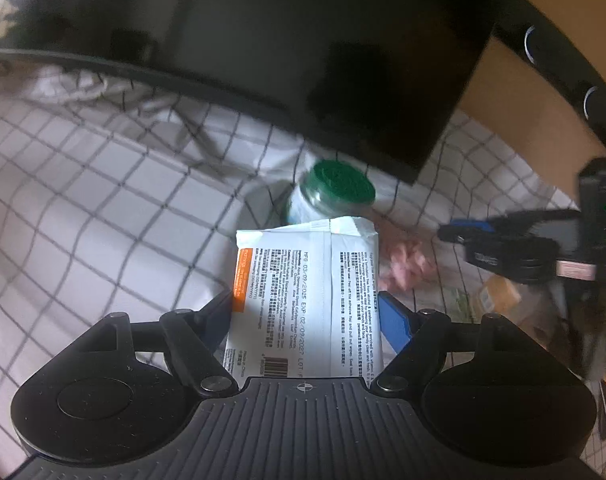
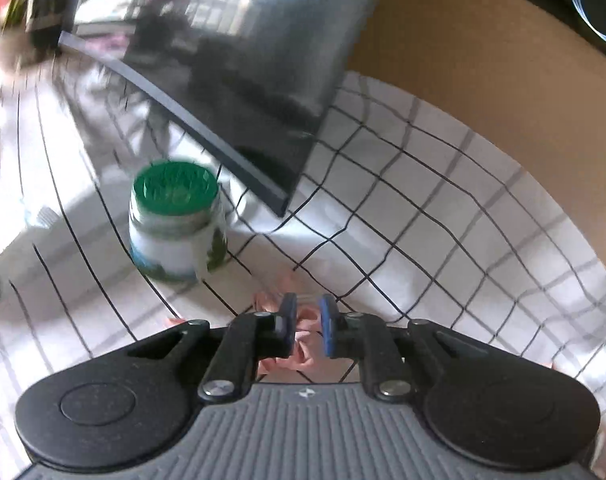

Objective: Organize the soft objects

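The white wipes pack [image 1: 307,300], printed with small text and an orange strip, sits clamped between the blue pads of the left gripper [image 1: 307,316], whose jaws are spread to the pack's width and press its two long edges. Just beyond the pack's far end stands the green-lidded jar [image 1: 331,196], upright on the cloth. To the right of the pack lies the crumpled pink cloth [image 1: 407,264]; in the right wrist view the right gripper [image 2: 307,322] has its jaws drawn nearly together with folds of that pink cloth [image 2: 303,344] pinched between the pads, the jar [image 2: 177,220] up and left of it. Everything rests on a white checked sheet [image 1: 103,208] with dark grid lines. Behind the jar leans a dark glossy panel [image 1: 303,60], and a tan surface [image 2: 483,80] lies to the right of it.
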`<state>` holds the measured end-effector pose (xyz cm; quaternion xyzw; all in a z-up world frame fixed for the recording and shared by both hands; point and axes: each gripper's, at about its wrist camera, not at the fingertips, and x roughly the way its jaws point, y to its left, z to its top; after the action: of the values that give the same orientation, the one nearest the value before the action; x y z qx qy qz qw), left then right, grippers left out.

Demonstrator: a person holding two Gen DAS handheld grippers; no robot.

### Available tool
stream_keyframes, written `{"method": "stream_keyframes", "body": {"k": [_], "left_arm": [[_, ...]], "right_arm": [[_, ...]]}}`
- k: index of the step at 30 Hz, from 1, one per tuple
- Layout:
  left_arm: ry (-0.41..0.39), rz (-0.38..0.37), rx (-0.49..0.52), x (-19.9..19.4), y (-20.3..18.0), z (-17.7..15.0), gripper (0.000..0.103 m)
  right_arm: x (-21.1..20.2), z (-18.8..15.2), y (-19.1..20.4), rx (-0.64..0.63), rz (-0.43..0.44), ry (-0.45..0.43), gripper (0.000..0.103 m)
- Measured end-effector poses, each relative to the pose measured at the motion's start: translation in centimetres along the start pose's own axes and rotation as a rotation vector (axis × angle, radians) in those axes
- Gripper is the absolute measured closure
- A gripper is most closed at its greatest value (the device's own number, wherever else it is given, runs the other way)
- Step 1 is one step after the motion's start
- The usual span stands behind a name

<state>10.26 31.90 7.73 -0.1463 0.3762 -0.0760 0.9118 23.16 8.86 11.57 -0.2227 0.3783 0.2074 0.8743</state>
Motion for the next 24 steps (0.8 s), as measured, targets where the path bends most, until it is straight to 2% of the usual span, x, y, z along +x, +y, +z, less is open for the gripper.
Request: {"method": "stream_keyframes", "body": {"k": [3,7,9,11,12,13,15,19,22,24], "left_arm": [[0.031,-0.006,-0.016,0.3,0.6,-0.9,0.022],[0.046,0.007,-0.038,-0.2,1.7,-2.0,0.022],[0.054,0.024,-0.055,-0.3,2.4,-2.5,0.022],[0.061,0.037,-0.070,-0.5,3.0,-2.8,0.022],[0.064,0.042,-0.075,-0.6,3.2,-3.0,0.022],[0.067,0.046,-0.079,-0.7,3.5,-3.1,0.022],[0.067,0.053,-0.085,-0.8,3.7,-3.0,0.022],[0.044,0.048,-0.084,-0.9,3.3,-1.9,0.022],[0.008,0.028,-0.058,-0.9,2.1,-0.1,0.022],[-0.024,0.010,-0.021,-0.9,0.8,1.4,0.022]], "right_arm": [[1.6,-0.4,1.8,-0.095,-0.044,-0.002,0.088],[3.9,-0.2,4.4,-0.199,-0.077,-0.028,0.069],[5.2,-0.1,5.5,-0.262,-0.104,-0.029,0.068],[6.5,0.0,6.1,-0.296,-0.106,-0.003,0.070],[6.7,0.0,6.2,-0.299,-0.113,-0.002,0.075],[6.8,0.1,6.2,-0.299,-0.119,0.011,0.092],[5.7,0.3,5.5,-0.252,-0.113,0.009,0.096],[1.0,1.0,2.6,-0.131,-0.062,-0.040,0.097],[-2.3,2.0,-0.1,-0.035,-0.010,-0.055,0.097],[-4.1,2.6,-1.9,0.008,-0.005,-0.069,0.097]]}}
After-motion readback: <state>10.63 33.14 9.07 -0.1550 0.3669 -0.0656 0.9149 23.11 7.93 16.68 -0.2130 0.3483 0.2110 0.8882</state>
